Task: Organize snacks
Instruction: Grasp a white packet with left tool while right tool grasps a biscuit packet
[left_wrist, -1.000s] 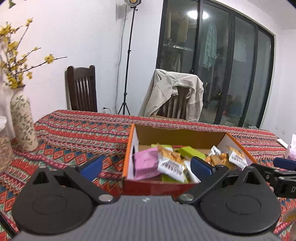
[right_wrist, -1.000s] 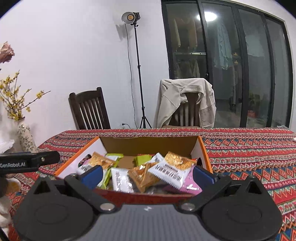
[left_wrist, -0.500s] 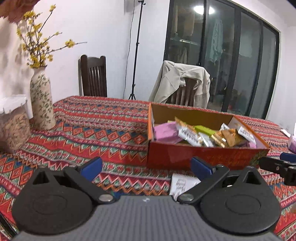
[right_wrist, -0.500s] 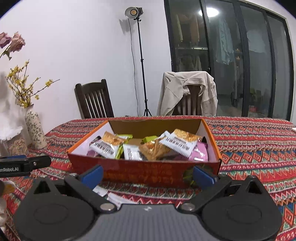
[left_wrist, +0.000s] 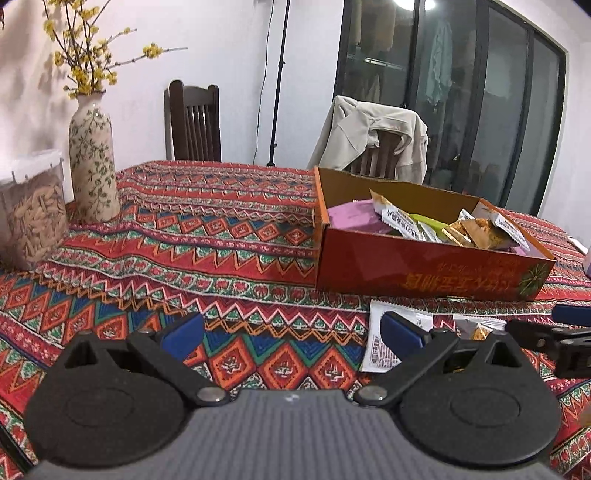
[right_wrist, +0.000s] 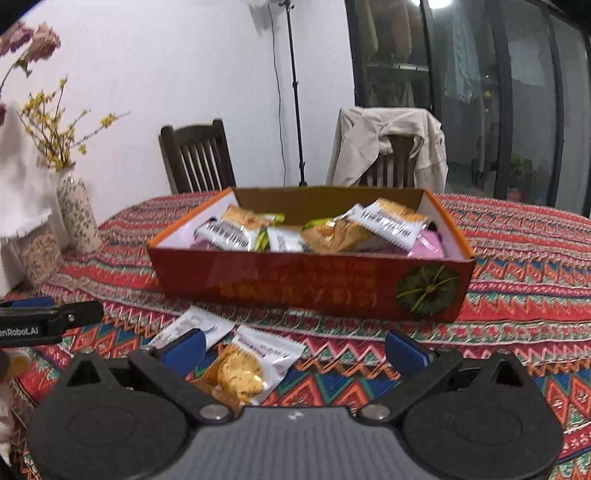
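1. Left claw (left_wrist: 291, 334) is spread apart and empty above the desk (left_wrist: 221, 236); a white snack packet (left_wrist: 384, 343) lies by its right finger
2. Right claw (right_wrist: 295, 349) gapes empty; a gold-and-white snack packet (right_wrist: 251, 365) lies between its fingers, before the orange snack box (right_wrist: 314, 284)

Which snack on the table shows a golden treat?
The packet nearest the right gripper; the plain white packet beside it shows only print.

Home dining room, patterned tablecloth (left_wrist: 221, 236), wooden chairs (left_wrist: 194, 122), flower vase (left_wrist: 92, 158)
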